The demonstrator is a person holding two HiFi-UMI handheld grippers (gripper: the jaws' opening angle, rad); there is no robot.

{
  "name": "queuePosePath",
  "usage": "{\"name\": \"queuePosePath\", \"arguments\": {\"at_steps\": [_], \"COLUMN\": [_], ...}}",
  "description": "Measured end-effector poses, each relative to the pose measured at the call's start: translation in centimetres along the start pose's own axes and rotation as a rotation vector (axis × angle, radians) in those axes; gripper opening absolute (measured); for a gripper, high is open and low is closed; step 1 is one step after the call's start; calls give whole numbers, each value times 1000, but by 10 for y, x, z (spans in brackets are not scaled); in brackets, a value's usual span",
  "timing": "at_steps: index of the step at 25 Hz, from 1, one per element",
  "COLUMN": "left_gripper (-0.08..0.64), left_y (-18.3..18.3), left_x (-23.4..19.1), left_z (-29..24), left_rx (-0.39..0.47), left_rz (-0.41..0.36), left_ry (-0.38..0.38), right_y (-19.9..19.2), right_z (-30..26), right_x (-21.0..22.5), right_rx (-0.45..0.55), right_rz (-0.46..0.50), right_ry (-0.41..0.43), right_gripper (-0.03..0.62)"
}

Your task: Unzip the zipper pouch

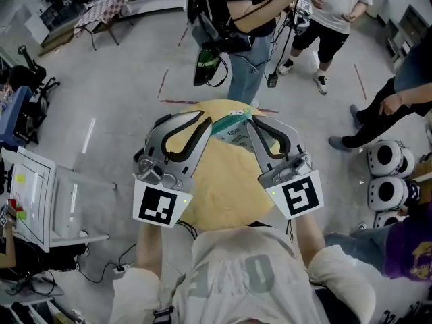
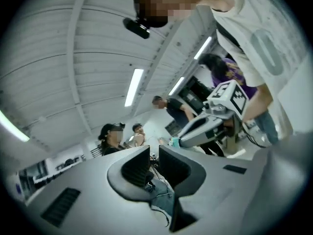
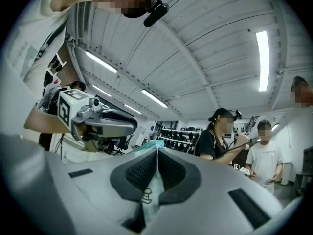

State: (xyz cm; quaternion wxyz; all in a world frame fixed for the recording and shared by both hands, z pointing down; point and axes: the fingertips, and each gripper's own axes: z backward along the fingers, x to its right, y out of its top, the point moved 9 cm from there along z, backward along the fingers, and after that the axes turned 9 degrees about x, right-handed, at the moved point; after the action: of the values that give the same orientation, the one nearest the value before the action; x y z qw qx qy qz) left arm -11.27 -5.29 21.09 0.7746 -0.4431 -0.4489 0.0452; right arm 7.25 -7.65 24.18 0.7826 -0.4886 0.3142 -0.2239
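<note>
Right claw [image 1: 251, 125] on crosswise pouch [image 1: 234, 126]

1. Pouch [image 1: 231, 123]: mint green with a paler panel and dark print. A small dark emblem shows on it in the right gripper view [image 3: 146, 198].
2. Table [image 1: 223, 194]: plain mustard yellow.
3. Left gripper [image 1: 204, 123] and right gripper [image 1: 251, 124]: light grey shells with black pads.
4. Cubes [image 1: 160, 204]: black square markings on white.
5. Shirt [image 1: 243, 275], nearer than the table: off-white with grey figures.
6. Floor [image 1: 135, 66] beyond the table: grey with thin reddish lines.
7. Cloth [image 1: 101, 9], far beyond the table to the left: checked.
8. Sleeve [image 1: 412, 248], right of the table: purple with yellow print.
</note>
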Motion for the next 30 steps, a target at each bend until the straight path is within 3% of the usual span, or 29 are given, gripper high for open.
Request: {"name": "queuePosePath", "arguments": {"at_steps": [3,11,15,18,21,30], "left_gripper": [31,31,31,31,31,28], "left_y": [0,-1,-1,-1,3,0], "left_x": [-6,-1,5,7,9,13], "left_z": [-4,4,-3,-5,-6,-8], "left_rx": [-3,-35,-19,-4,10,-14], "left_rz": [-133,-343,-397,-396,-416,-420], "left_ry": [-177,-438,-471,-464,-473,-489], "right_y": [7,19,16,13,11,8], "right_z": [-2,-9,-12,-10,-9,-9], "right_x": [0,-5,1,1,-3,0], "right_rx": [-15,-75,-114,-131,-205,-207], "right_rz": [-12,-38,10,12,62,68], "right_ry": [93,353,433,457,492,464], "right_gripper": [32,32,32,33,34,34]}}
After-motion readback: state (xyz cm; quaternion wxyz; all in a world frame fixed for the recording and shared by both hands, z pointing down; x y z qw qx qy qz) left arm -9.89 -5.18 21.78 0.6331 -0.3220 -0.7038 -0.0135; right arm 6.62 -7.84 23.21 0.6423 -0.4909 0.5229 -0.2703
